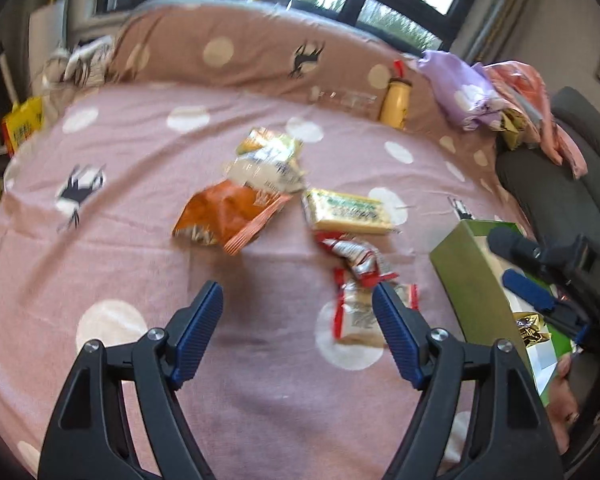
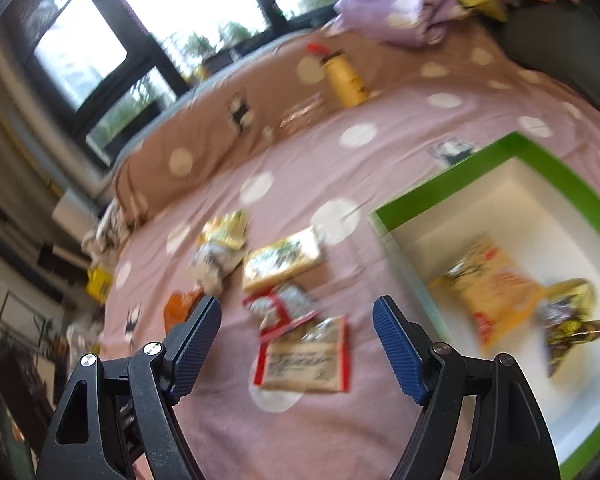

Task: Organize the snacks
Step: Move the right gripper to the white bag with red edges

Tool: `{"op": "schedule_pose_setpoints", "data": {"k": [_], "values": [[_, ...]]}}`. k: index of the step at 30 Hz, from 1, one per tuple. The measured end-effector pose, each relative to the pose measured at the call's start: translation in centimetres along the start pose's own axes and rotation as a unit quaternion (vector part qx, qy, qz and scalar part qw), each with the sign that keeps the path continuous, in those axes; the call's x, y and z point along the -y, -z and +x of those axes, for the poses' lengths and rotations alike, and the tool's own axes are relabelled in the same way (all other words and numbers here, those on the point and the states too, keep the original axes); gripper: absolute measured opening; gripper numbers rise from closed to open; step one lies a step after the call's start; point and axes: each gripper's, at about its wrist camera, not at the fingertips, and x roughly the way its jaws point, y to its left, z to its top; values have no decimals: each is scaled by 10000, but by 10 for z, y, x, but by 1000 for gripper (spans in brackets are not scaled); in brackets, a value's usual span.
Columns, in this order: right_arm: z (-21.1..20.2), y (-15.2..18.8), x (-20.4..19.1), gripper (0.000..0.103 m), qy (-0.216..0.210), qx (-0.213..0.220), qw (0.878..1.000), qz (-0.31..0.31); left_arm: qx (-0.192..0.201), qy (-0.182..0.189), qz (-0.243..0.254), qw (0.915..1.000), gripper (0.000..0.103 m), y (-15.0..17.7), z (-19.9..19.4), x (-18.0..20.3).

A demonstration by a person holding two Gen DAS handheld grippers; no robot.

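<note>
Several snack packets lie on a pink dotted bedspread (image 1: 140,240): an orange bag (image 1: 224,212), a white-yellow bag (image 1: 268,160), a yellow-green flat pack (image 1: 346,210), a red-white crumpled packet (image 1: 354,256) and a tan red-edged packet (image 1: 358,314). My left gripper (image 1: 298,304) is open and empty above the bedspread, just in front of them. A green box (image 2: 452,184) with a white inside holds a yellow-red bag (image 2: 492,292) and a gold-black packet (image 2: 572,320). My right gripper (image 2: 298,316) is open and empty above the tan packet (image 2: 306,356), left of the box.
A yellow bottle (image 1: 396,102) with a red cap lies at the far side of the bed. Purple and pink cloths (image 1: 472,92) are piled at the right. A dark chair (image 1: 560,184) stands beyond the box. Windows are behind.
</note>
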Motion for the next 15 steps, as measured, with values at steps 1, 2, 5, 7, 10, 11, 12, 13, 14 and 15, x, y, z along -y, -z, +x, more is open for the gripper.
{"op": "schedule_pose_setpoints", "data": {"k": [1,2,5,7,10,11,12,13,14,15], "values": [[8,2,-4,79,29,-148,9999,-57,-49,4,-53,10000,77,1,2,-3],[15,4,-6,79,68,-283,9995,-92,-109,-8,-85,9999,77,1,5,-5],[32,9,-8,79,183,-627,9978,-68,-349,-73,-86,9993,77,3,15,-6],[43,12,-6,79,230,-850,9961,25,-477,11,-111,9988,76,5,22,-6],[56,16,-3,79,399,-1014,9940,88,-613,258,-147,9977,75,8,32,-5],[60,16,-2,79,470,-1040,9934,86,-649,329,-149,9972,75,8,34,-4],[63,16,-1,79,524,-1063,9929,86,-691,386,-138,9968,74,9,38,-1],[67,16,0,79,553,-1092,9924,86,-746,420,-102,9963,74,10,42,2],[71,17,2,79,564,-1137,9919,89,-787,449,-68,9959,72,10,45,6],[74,17,3,79,554,-1182,9914,94,-838,491,-30,9953,71,11,48,9]]}}
